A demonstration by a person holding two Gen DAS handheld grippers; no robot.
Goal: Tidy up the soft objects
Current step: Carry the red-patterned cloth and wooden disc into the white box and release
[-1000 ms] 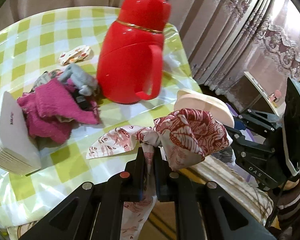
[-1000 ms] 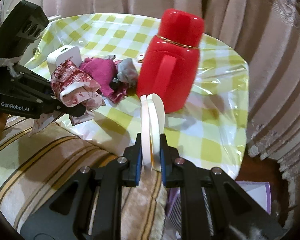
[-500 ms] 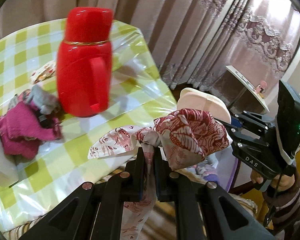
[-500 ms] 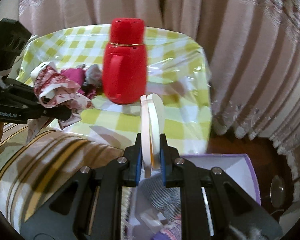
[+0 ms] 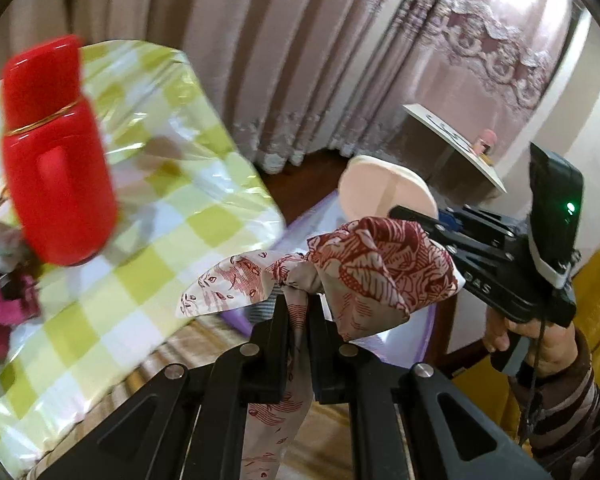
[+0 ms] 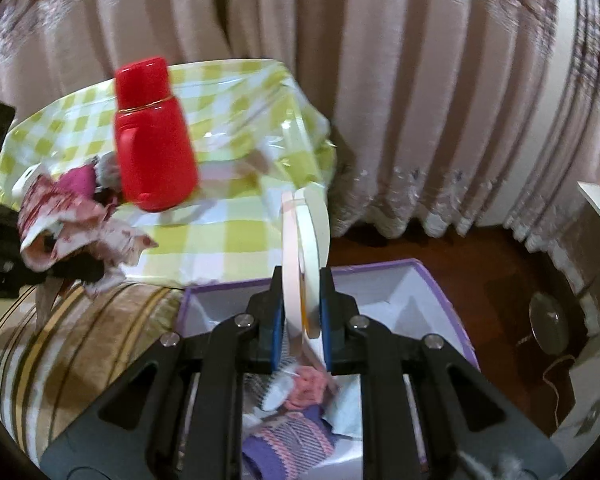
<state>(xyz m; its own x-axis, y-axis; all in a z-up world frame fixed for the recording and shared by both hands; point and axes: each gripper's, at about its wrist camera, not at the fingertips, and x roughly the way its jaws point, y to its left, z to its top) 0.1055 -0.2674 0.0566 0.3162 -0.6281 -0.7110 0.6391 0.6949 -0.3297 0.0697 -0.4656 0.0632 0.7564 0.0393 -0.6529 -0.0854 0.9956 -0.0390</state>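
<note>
Right wrist view shows the right gripper (image 6: 300, 312) clamped on a cream pad (image 6: 306, 240) directly above the purple box (image 6: 432, 280) below its fingers; releasing off-centre could drop it outside.

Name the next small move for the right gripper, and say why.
Probably lower the right gripper a little and release. It is shut on the pale round pads, already above the purple box, where knitted pieces lie.
</note>
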